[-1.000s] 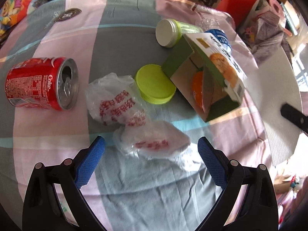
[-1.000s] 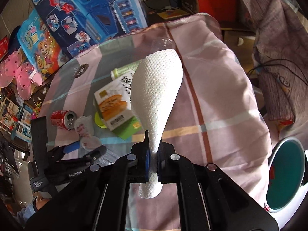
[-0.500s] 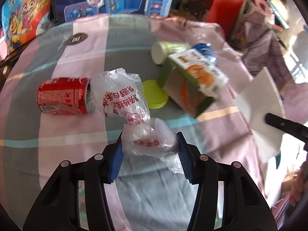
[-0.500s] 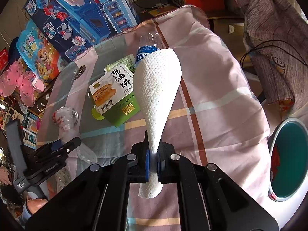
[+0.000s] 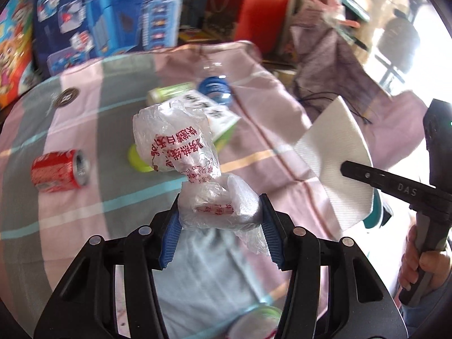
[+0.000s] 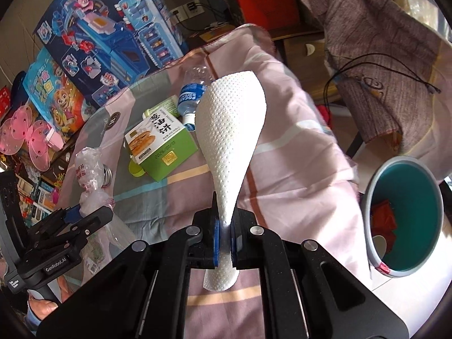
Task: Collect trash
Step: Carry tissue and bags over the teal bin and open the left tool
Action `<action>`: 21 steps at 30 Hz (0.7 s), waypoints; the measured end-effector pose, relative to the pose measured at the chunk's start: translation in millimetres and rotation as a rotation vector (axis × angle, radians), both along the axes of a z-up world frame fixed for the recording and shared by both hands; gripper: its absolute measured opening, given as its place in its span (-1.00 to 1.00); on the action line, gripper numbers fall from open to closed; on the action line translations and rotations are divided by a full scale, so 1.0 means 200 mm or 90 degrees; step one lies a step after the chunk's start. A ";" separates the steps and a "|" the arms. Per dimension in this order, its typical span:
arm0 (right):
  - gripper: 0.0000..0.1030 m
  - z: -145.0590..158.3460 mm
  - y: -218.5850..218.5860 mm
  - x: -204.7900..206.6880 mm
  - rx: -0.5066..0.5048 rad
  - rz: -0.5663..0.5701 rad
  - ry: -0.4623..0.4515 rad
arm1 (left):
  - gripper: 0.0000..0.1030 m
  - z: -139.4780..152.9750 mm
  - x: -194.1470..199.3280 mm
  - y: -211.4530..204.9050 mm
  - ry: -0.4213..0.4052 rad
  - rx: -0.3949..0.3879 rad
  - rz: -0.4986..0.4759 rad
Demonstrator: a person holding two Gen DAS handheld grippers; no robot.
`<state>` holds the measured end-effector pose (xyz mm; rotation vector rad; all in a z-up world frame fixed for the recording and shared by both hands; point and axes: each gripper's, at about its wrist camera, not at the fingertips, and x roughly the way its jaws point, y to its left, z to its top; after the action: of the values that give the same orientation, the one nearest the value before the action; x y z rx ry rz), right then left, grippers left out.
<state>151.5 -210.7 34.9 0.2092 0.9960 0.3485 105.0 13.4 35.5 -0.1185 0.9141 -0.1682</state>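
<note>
A cluttered room with boxed toys at the back; the working surface is a desk [image 6: 293, 152] draped in a pink, grey and teal checked cloth.

Item in hand: a crumpled clear plastic bag with red printing [image 5: 183, 152]. It is clamped at its lower end between the blue pads of the left hand-held gripper [image 5: 219, 220] and is now clear of the cloth, its upper part standing free above the jaws. A second ago it lay flat on the cloth between open fingers; half a second ago the fingers had closed on it. It has since been lifted and carried back from the green snack carton with the pancake picture [image 6: 161, 147].

Second item: a white embossed paper towel [image 6: 233, 147], pinched tight at its narrow end by the right hand-held gripper [image 6: 224, 237] and held above the desk. That grip is unchanged across the interval.

Landmark: the teal round bin with a grey rim [image 6: 367, 197] stands beyond the desk edge, on the far side of the paper towel from the carton; red scraps lie inside. It now shows larger and nearer in the right wrist view.

Judgement: both loads are secured, and the next stage appears to be disposal in the bin.

Remaining by the carton: a red drink can on its side [image 5: 59, 173], a yellow-green lid [image 5: 138, 161], a blue-labelled clear bottle [image 6: 192, 93].
</note>
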 end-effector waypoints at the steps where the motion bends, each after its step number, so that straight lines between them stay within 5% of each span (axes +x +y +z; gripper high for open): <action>1: -0.89 0.01 -0.04 -0.01 0.003 -0.008 -0.002 | 0.03 0.01 0.00 -0.04 -0.002 0.001 -0.011; 21: -0.89 -0.09 -0.95 -0.19 0.050 -0.207 0.011 | 0.03 -0.02 0.12 -1.04 0.014 0.039 -0.250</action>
<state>113.8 -400.8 16.9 0.4402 0.9470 0.0892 128.5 -194.5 32.2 0.1184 0.9569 -0.5037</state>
